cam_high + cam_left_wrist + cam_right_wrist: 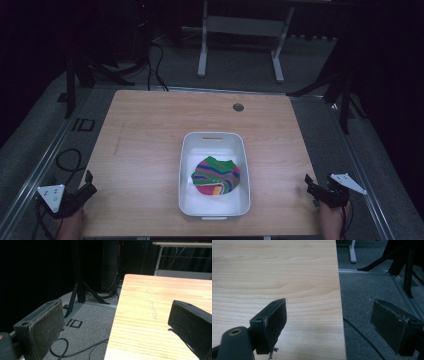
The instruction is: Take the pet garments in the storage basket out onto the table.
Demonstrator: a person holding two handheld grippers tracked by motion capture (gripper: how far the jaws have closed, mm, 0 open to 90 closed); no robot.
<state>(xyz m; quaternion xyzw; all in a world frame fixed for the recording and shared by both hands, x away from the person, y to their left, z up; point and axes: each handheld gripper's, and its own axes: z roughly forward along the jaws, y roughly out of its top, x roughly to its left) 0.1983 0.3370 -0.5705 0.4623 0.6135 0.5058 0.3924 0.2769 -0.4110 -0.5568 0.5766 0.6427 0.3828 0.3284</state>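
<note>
Figure legend. I am holding my left gripper (86, 186) at the near left corner of the wooden table (150, 130), and my right gripper (311, 186) at the near right corner. Both are resting at the table's edges, well apart from each other and from everything on the tabletop.

The white tub (215, 207) is standing between them, near the front middle of the table. Inside it, the striped cloth (216, 175) is lying crumpled on the bottom, showing green, purple, blue and red bands with a yellow patch at its near edge. It is sitting toward the near half of the tub, touching neither gripper.

In the left gripper view, my left gripper (117, 322) is showing its jaws spread wide, one over the grey floor and one over the table's edge, with nothing between them. In the right gripper view, my right gripper (329, 322) is likewise standing wide, one jaw above the wood grain and the other beyond the table's side over the carpet, holding nothing.

A round grommet (238, 107) is sitting in the tabletop near the far edge.
</note>
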